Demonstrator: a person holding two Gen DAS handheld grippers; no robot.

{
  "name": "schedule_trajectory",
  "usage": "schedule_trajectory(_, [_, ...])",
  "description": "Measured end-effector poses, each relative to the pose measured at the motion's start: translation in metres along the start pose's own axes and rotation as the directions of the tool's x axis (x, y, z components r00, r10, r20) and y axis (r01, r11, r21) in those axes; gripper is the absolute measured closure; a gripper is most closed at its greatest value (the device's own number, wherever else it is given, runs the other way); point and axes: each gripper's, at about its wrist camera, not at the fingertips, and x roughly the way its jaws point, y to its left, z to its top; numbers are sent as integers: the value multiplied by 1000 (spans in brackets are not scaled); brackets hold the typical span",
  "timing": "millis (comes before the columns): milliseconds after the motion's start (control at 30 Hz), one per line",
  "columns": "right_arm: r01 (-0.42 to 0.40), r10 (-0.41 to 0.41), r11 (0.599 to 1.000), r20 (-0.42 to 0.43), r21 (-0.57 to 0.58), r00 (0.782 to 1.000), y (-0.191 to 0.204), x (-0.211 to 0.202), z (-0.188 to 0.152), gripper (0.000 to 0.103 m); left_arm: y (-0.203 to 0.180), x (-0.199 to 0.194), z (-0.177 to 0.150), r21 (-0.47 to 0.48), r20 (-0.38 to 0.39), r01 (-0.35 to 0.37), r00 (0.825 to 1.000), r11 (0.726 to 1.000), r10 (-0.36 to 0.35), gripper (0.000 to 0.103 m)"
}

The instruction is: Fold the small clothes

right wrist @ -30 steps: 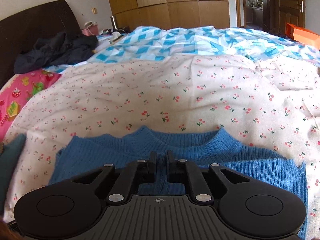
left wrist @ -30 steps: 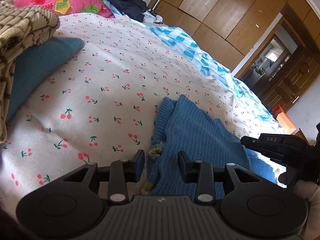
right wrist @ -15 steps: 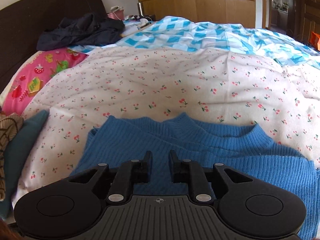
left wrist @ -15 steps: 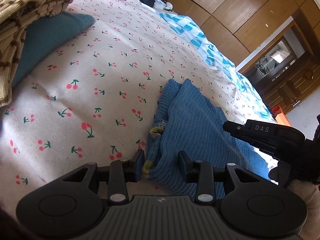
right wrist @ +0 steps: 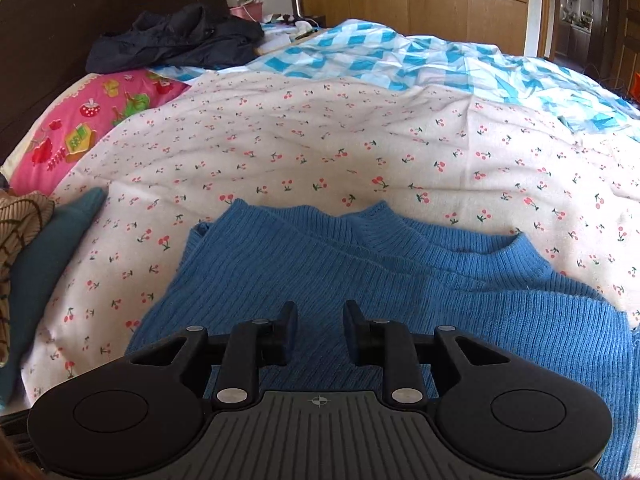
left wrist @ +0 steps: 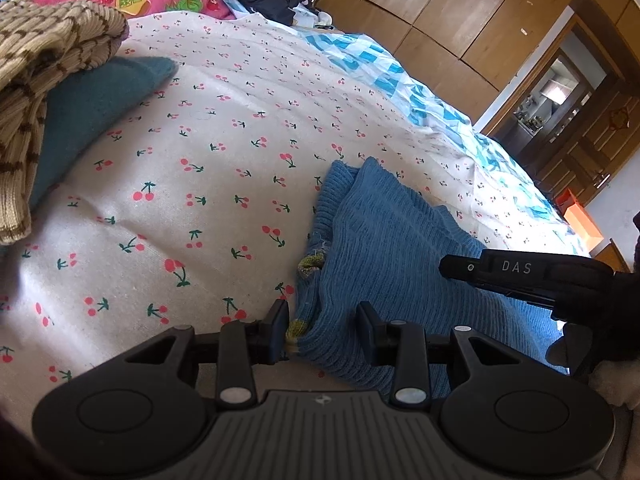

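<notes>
A small blue knit sweater lies on the cherry-print bedsheet, partly folded, neckline away from me in the right wrist view. My left gripper is open, its jaws either side of the sweater's near edge with a yellow-green trim. My right gripper is open and empty just over the sweater's body. It also shows from the side in the left wrist view, over the sweater's right part.
A beige patterned knit lies on a teal garment at the left. A pink pillow, a dark jacket and a blue-white checked quilt lie further back. Wooden wardrobes stand behind the bed.
My right gripper has opened from nearly shut and moved left over the sweater. My left gripper stays open at the sweater's edge, with its view shifting slightly.
</notes>
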Motion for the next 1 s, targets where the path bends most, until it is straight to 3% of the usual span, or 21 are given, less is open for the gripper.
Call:
schedule_trajectory(300, [-20, 20, 1000, 8, 3, 1000, 4, -14, 6, 77, -8, -2, -2, 51, 11, -19, 1000, 999, 18, 62])
schedule_trajectory(500, [-63, 63, 998, -12, -21, 998, 20, -13, 18, 70, -1, 1, -1, 11, -14, 10, 1000, 1000, -10, 61])
schedule_trajectory(867, [-97, 91, 994, -114, -48, 989, 56, 28, 42, 60, 21, 1, 5, -102, 12, 36, 999, 994, -35, 61])
schedule_trajectory(1000, [-98, 90, 994, -163, -41, 983, 67, 44, 50, 54, 16, 3, 4, -68, 3, 40, 999, 997, -39, 61])
